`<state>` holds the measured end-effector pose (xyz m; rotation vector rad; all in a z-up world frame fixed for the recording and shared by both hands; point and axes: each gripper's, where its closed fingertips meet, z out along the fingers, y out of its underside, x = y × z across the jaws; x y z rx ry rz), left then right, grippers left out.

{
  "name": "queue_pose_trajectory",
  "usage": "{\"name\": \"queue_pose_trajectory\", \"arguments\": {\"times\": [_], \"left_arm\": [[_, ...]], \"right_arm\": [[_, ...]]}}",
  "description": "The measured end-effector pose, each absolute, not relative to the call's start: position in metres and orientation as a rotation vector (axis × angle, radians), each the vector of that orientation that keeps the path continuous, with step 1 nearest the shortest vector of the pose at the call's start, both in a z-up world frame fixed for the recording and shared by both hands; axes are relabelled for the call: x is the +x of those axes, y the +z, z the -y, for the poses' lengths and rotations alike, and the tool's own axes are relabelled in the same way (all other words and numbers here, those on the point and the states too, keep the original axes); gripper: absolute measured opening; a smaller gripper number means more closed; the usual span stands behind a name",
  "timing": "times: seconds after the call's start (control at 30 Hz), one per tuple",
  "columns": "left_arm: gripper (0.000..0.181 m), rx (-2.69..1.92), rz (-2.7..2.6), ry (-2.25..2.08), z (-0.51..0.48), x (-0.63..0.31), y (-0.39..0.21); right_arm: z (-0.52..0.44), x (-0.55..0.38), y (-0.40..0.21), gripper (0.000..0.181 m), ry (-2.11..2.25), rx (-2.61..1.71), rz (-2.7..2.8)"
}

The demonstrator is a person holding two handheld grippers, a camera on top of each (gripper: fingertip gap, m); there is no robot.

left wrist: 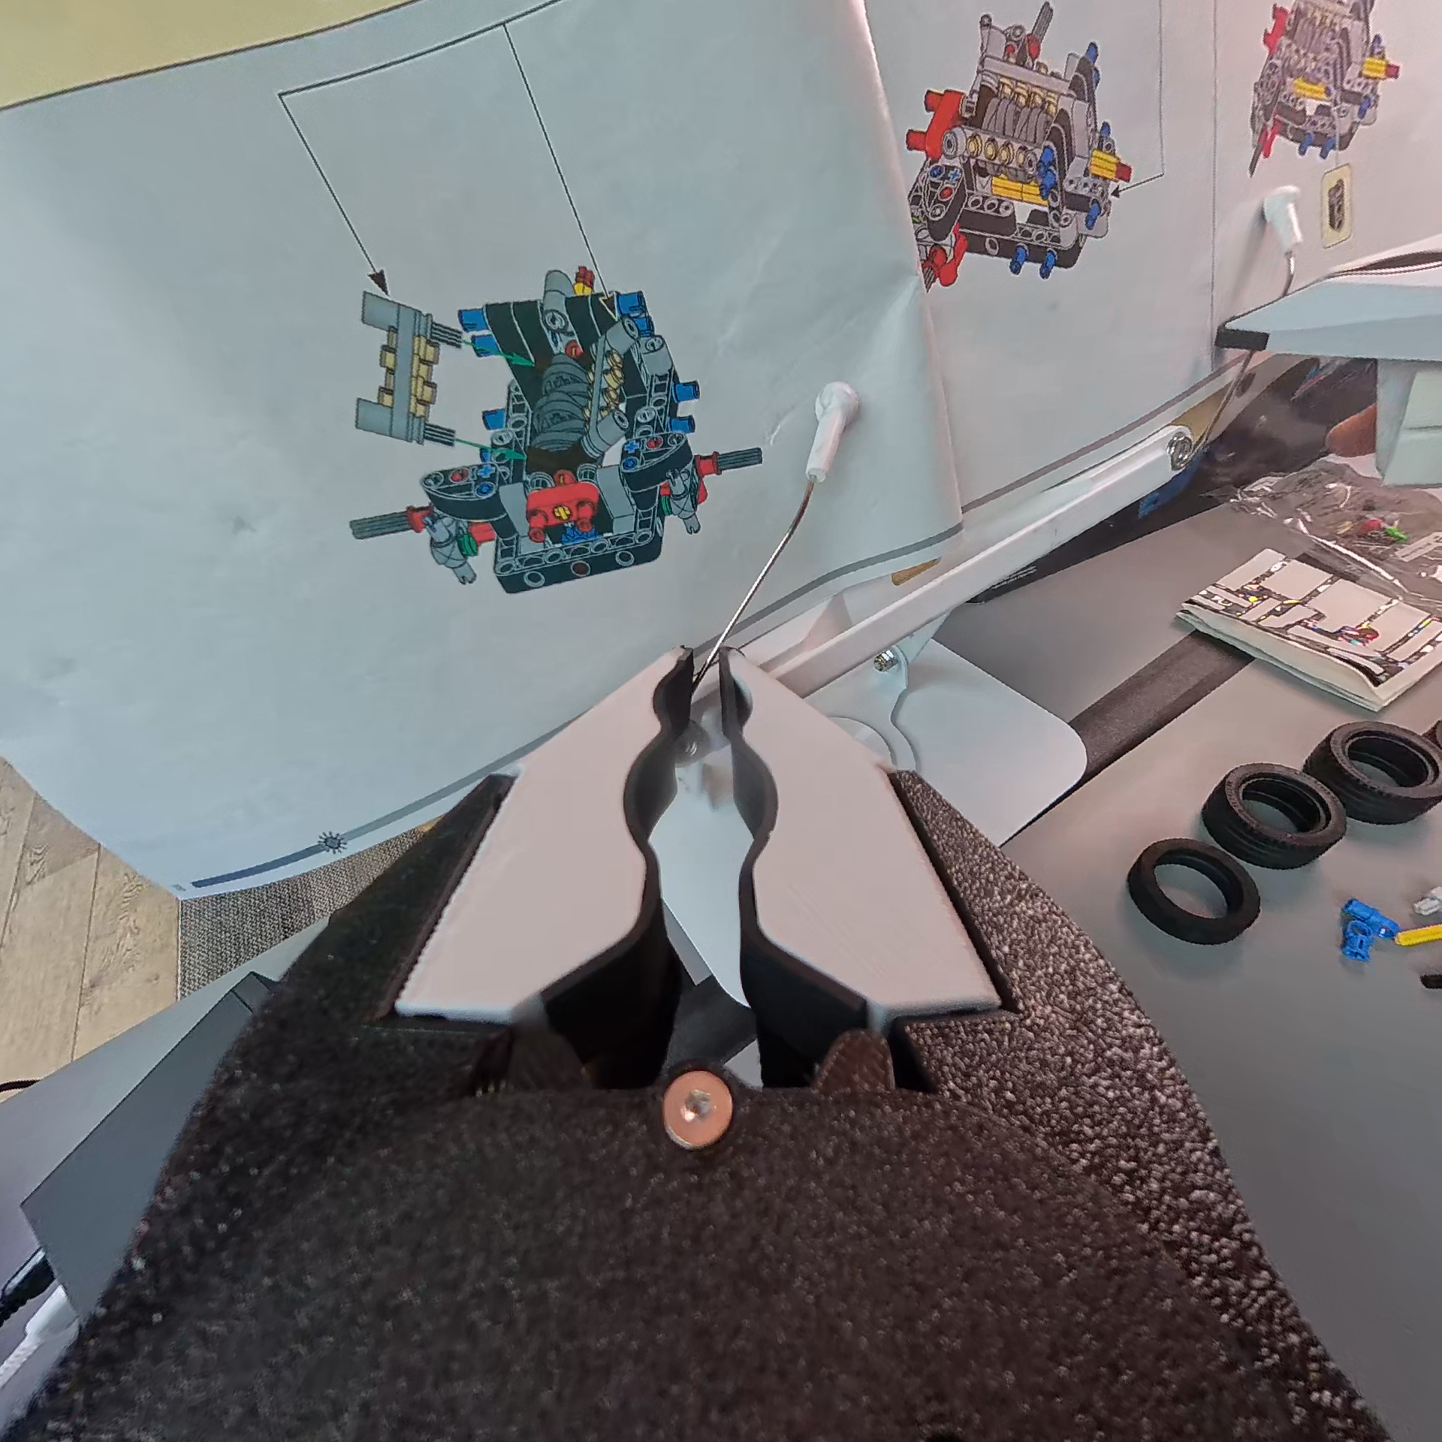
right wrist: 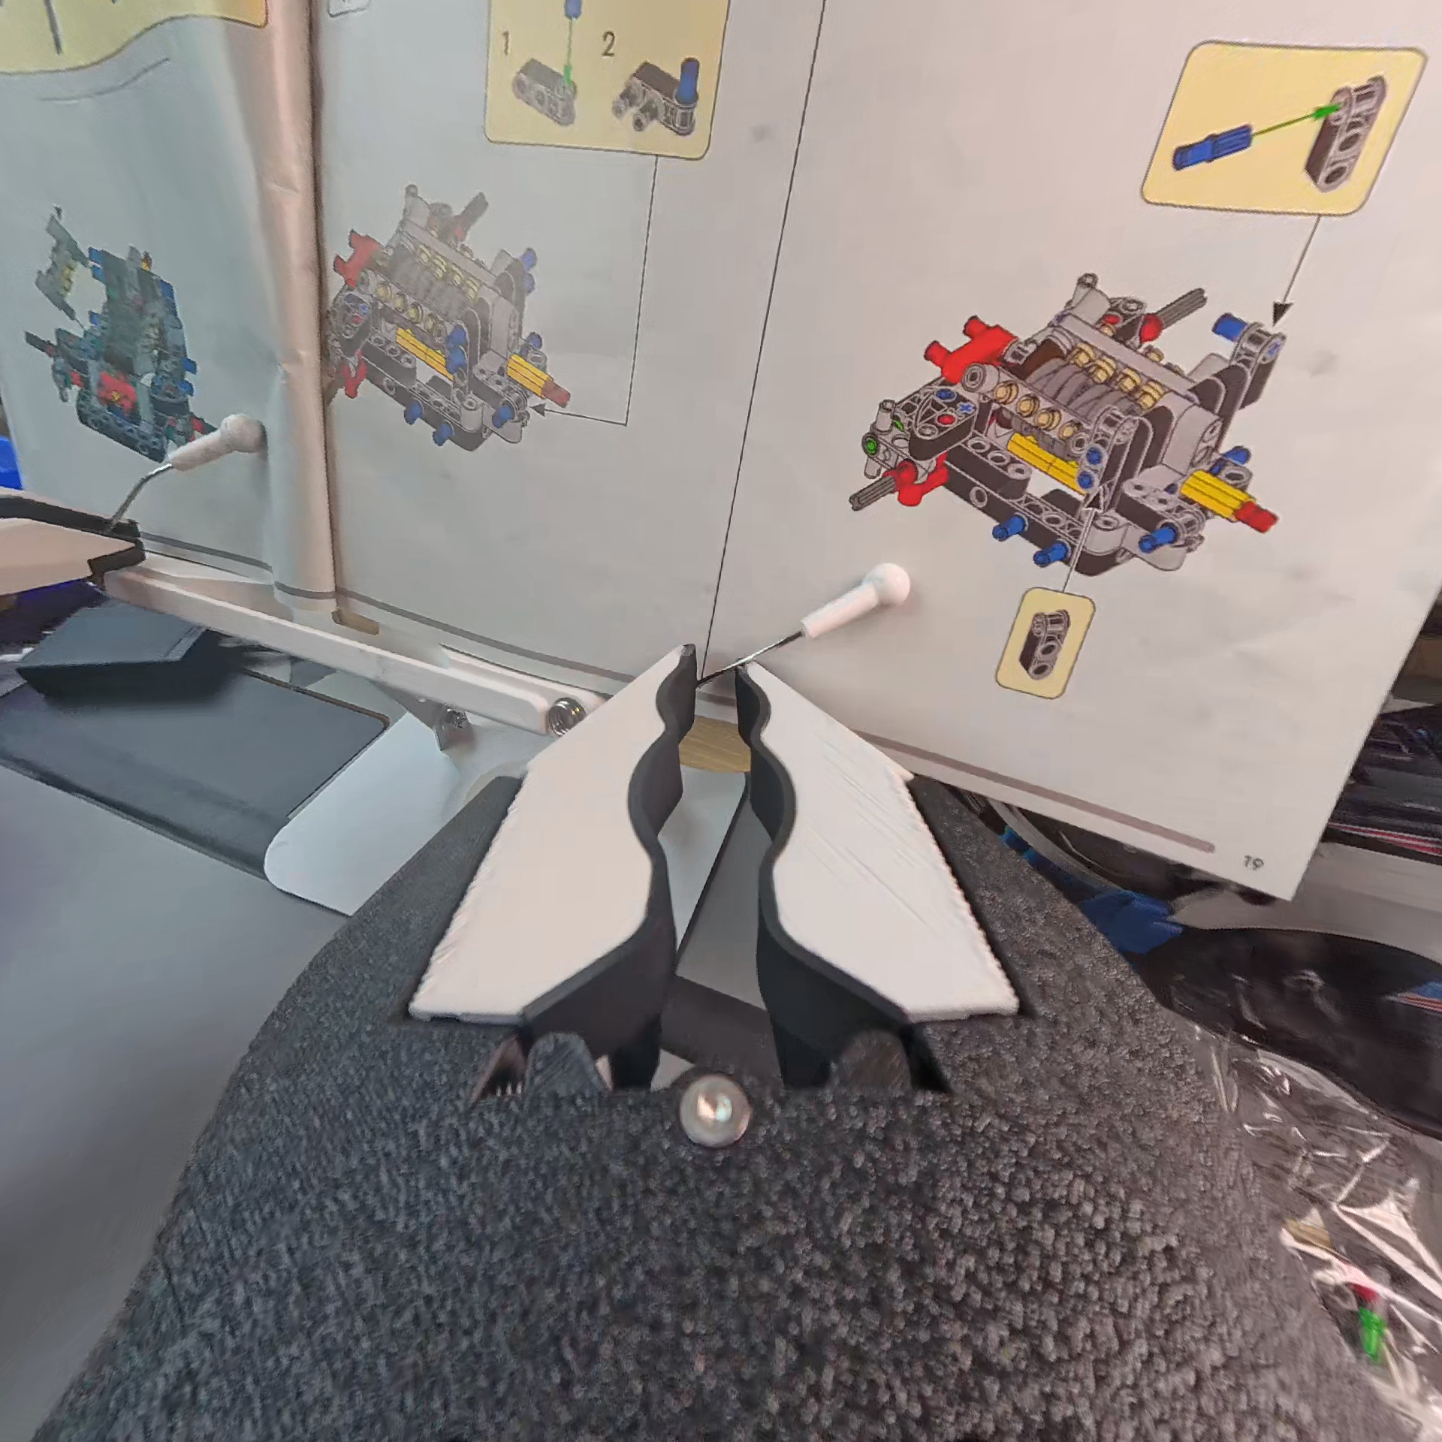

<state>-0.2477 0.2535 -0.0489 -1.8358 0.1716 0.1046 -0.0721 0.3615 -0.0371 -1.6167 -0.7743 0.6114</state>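
Left gripper (left wrist: 706, 663) sits low at the open booklet (left wrist: 234, 640) on its white stand (left wrist: 991, 562), tips pinched on the thin wire of the left page clip (left wrist: 831, 425). Right gripper (right wrist: 714, 663) mirrors it, tips nipping the wire of the right clip (right wrist: 858, 597). Black tyres (left wrist: 1272, 815) lie apart on the table (left wrist: 1170, 1092).

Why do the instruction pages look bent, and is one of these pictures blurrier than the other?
Left wrist view: the wide lens bows the instruction page into a curve; focus is crisp and light even. Right wrist view: softer, slightly smeared, most at the far-left page; glare on the plastic bag.
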Motion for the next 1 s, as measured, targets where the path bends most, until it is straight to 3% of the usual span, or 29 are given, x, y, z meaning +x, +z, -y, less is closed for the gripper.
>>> {"name": "queue_pose_trajectory", "arguments": {"times": [0.13, 0.47, 0.6, 0.63, 0.87, 1.0], "left_arm": [[0.022, -1.833, -0.192, 0.126, -0.254, -0.245, -0.048], [0.022, -1.849, -0.244, 0.153, -0.258, -0.242, -0.049], [0.018, -1.843, -0.220, 0.159, -0.258, -0.244, -0.047], [0.005, -1.830, -0.192, 0.163, -0.258, -0.247, -0.045], [0.002, -1.731, 0.196, -0.245, -0.245, -0.274, -0.041], [0.002, -1.626, 0.503, -0.615, -0.236, -0.280, -0.051]], "right_arm": [[-0.359, -0.067, -0.047, 0.011, 0.772, -1.720, 0.695], [-0.342, -0.051, -0.075, 0.030, 1.292, -1.854, 0.362], [-0.329, -0.048, -0.040, 0.038, 0.909, -1.668, 0.520], [-0.317, -0.061, -0.027, 0.039, 0.844, -1.606, 0.617], [-0.275, -0.179, 0.012, 0.044, 0.390, -1.311, 1.130], [-0.288, -0.227, 0.015, 0.078, 0.082, -1.189, 1.175]]}}
